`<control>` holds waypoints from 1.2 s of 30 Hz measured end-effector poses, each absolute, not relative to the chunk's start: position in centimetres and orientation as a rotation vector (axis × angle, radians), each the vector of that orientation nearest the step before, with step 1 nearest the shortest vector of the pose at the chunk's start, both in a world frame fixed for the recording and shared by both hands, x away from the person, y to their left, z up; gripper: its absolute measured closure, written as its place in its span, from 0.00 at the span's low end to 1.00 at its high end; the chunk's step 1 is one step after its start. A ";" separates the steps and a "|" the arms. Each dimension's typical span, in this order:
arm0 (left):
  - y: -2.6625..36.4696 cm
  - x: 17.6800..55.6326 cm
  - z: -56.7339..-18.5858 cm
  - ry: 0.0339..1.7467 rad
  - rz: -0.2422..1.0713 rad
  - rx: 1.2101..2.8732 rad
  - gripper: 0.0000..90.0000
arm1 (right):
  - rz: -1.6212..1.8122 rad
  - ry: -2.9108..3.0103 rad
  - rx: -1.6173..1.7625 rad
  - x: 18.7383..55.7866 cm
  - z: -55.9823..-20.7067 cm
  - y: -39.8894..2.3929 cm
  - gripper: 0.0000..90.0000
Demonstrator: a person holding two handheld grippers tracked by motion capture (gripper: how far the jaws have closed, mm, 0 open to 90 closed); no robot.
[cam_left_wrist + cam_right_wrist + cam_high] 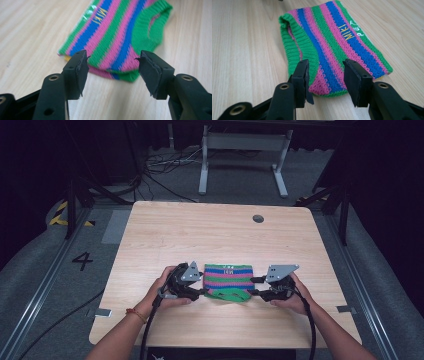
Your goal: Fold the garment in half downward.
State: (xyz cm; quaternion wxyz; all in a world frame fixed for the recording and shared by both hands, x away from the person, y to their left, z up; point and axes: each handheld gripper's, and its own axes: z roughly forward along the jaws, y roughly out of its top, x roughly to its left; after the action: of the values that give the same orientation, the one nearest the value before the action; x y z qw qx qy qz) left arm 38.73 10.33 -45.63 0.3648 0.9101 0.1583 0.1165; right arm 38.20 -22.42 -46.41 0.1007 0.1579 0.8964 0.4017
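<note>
We see a pale wood-grain table point(165, 227) with rounded corners and a small round grommet hole point(258, 218) near its far edge. It stands on grey carpet point(35, 270) in a dim room with dark curtains; a white metal frame point(244, 150) stands beyond it among loose cables point(165, 167). A number 4 point(82, 260) is marked on the floor at the left, with yellow-and-black hazard tape point(62, 214) farther back.

On the near half of the table lies a small knitted sweater point(228, 281) — flat, striped in green, pink and blue, with a green ribbed edge. Nothing else sits on the tabletop, and nothing blocks our sight of the sweater.

The left gripper point(201, 291) rests at the sweater's left edge and the right gripper point(254, 286) at its right edge, each held in a hand. In the left gripper view the jaws stand apart with the sweater's folded corner just beyond them, not pinched. In the right gripper view the jaws stand apart too, the sweater's end lying between and past them, the pads clear of the knit.

Yellow stitching on a blue stripe reads "MIKI" point(346, 32) — beside it, white letters read "PET" point(357, 28).
</note>
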 end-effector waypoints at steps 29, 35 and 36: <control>8.6 38.9 -49.4 0.457 0.231 2.404 0.27 | 1.140 2.715 0.506 38.2 -49.4 -20.9 0.51; 8.8 38.5 -48.3 0.447 0.279 2.394 0.29 | 1.115 2.689 0.495 38.2 -48.6 -20.9 0.43; 9.0 38.5 -48.0 0.450 0.284 2.386 0.29 | 1.106 2.676 0.495 38.1 -48.2 -21.0 0.41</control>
State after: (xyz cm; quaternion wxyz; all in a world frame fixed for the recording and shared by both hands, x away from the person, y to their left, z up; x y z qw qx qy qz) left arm 38.49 8.97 -47.98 0.3412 0.9174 0.1731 0.1092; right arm 38.15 -20.97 -48.22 0.1020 0.1677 0.9062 0.3745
